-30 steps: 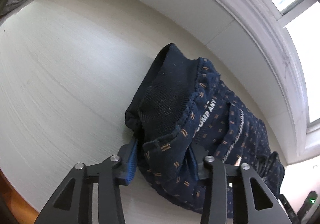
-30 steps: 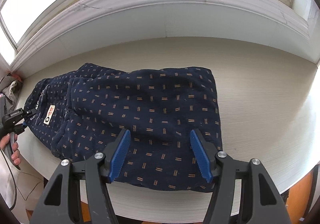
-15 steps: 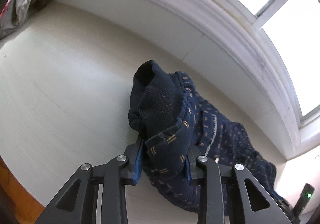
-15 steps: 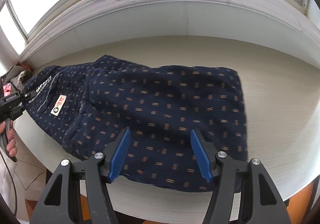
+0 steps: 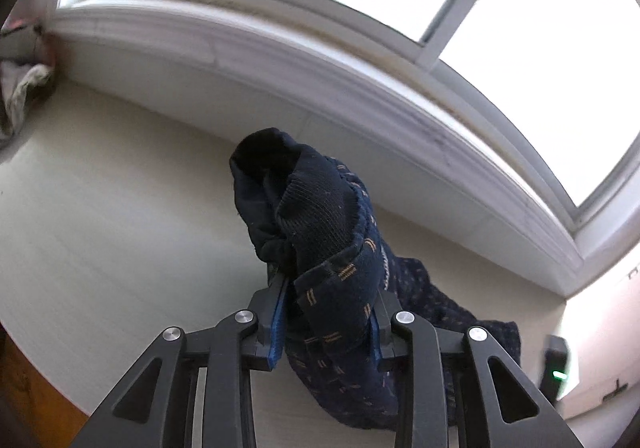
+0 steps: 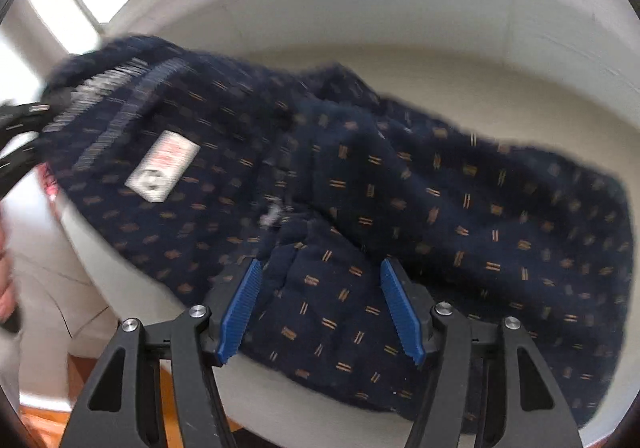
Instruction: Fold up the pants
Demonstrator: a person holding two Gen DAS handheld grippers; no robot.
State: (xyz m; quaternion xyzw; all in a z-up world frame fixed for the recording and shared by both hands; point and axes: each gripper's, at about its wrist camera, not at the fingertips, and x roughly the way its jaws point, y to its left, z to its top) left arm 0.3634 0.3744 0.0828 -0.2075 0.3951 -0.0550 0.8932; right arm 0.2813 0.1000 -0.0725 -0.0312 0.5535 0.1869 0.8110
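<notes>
The navy pants with small orange dashes (image 6: 440, 188) lie folded across the pale table. My left gripper (image 5: 326, 320) is shut on the waistband end of the pants (image 5: 320, 240) and holds it lifted off the table, bunched upward. My right gripper (image 6: 320, 300) is open, with a raised fold of the near edge between its blue pads (image 6: 240, 304). A white and red label (image 6: 162, 166) shows near the waistband. The left gripper (image 6: 20, 128) shows at the left edge of the right wrist view. The right wrist view is blurred.
A white window sill and wall (image 5: 280, 60) run along the table's far side. A grey cloth heap (image 5: 20, 96) lies at the far left corner. A dark device with a green light (image 5: 558, 368) stands at the right. The table's near edge (image 6: 160, 328) drops to an orange floor.
My left gripper closed on the waistband and raised it off the table. My right gripper moved in low over the pants' near edge, and the cloth there has bunched up between its pads.
</notes>
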